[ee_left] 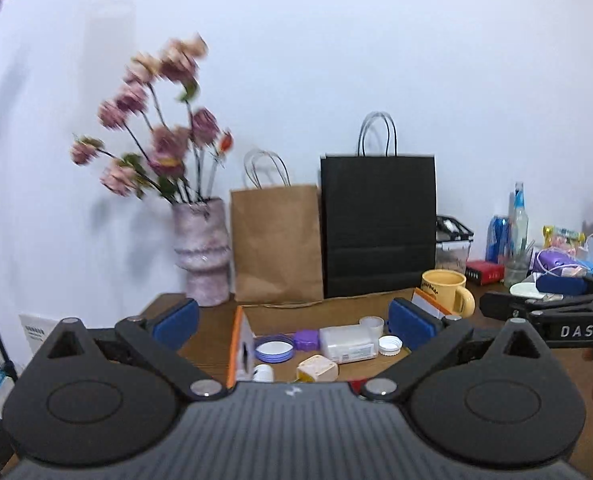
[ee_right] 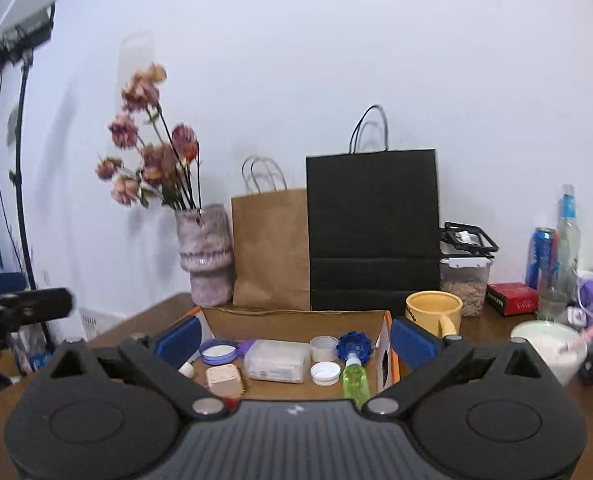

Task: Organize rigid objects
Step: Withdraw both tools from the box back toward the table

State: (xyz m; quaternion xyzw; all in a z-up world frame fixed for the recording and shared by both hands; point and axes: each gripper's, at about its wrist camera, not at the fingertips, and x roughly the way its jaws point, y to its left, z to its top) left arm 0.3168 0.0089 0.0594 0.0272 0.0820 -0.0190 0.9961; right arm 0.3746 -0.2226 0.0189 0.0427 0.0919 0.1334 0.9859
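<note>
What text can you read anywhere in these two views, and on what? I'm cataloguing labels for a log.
"DAS": white letters on the right claw, seen from the left wrist.
Yellow mug: dark print, blurred.
Red box: pale print, too small.
Clear plastic box: label too small.
Blue can: markings unreadable.

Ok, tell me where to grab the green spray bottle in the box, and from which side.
Grip the green bottle across its round body, coming from above. It lies flat in the cardboard box, nozzle toward the back, close to the box's right wall, so a sideways approach looks blocked.
</note>
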